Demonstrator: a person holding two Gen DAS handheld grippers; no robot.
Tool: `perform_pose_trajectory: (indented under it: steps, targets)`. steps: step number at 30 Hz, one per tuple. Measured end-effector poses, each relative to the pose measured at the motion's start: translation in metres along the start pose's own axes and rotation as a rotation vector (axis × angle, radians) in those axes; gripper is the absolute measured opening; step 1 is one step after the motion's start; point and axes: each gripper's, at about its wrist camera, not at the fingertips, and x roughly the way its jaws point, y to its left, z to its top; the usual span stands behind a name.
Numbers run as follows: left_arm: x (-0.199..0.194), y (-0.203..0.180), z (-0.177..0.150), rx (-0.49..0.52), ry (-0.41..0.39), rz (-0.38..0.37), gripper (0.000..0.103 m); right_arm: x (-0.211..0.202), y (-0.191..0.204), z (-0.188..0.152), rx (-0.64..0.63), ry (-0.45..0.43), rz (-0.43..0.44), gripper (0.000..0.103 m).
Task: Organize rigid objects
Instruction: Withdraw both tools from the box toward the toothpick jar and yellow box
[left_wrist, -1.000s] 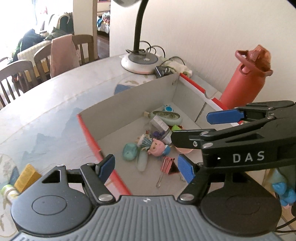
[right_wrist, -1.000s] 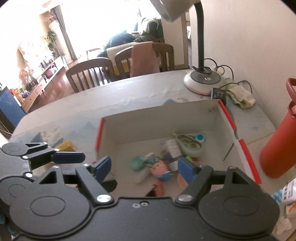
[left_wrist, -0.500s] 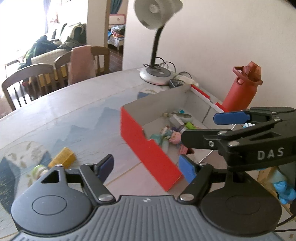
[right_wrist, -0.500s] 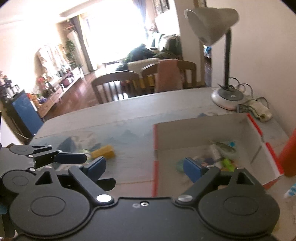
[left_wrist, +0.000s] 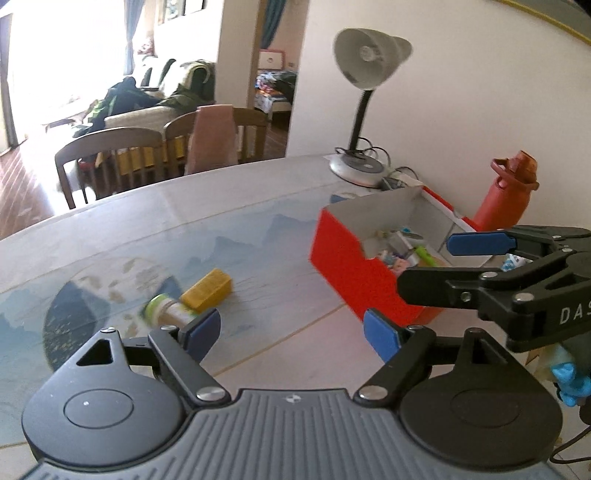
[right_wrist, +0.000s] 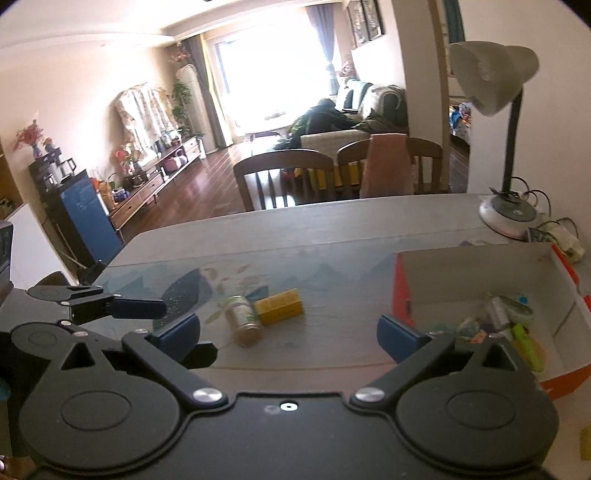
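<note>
A red cardboard box (left_wrist: 354, 266) (right_wrist: 400, 295) with several small toys and stationery inside stands at the right of the table. A yellow block (left_wrist: 207, 288) (right_wrist: 279, 306) and a small green-labelled jar (left_wrist: 168, 312) (right_wrist: 243, 319) lie on the table left of the box. My left gripper (left_wrist: 291, 328) is open and empty, above the table between jar and box. My right gripper (right_wrist: 288, 330) is open and empty; it shows at the right in the left wrist view (left_wrist: 443, 266). The left gripper shows at the left in the right wrist view (right_wrist: 147, 317).
A desk lamp (left_wrist: 364, 110) (right_wrist: 508, 147) and cables stand at the far right by the wall. A red water bottle (left_wrist: 508, 195) stands behind the box. Wooden chairs (right_wrist: 291, 181) line the far table edge. A blue toy (left_wrist: 569, 376) lies at the right.
Both grippers have pulled back and up from over the box and turned left. The yellow block and jar have come into view; the box now lies to the right.
</note>
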Motion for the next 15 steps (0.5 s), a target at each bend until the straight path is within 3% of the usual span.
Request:
perform_pose_trajectory:
  steps: [4, 15]
  targets:
    - [-0.005, 0.022, -0.011, -0.039, -0.017, 0.022, 0.099, 0.009, 0.01, 0.0, -0.019, 0.024, 0.006, 0.102]
    - [0.023, 0.067, -0.026, -0.116, -0.032, 0.075, 0.103, 0.07, 0.012, 0.011, -0.044, 0.113, 0.01, 0.102]
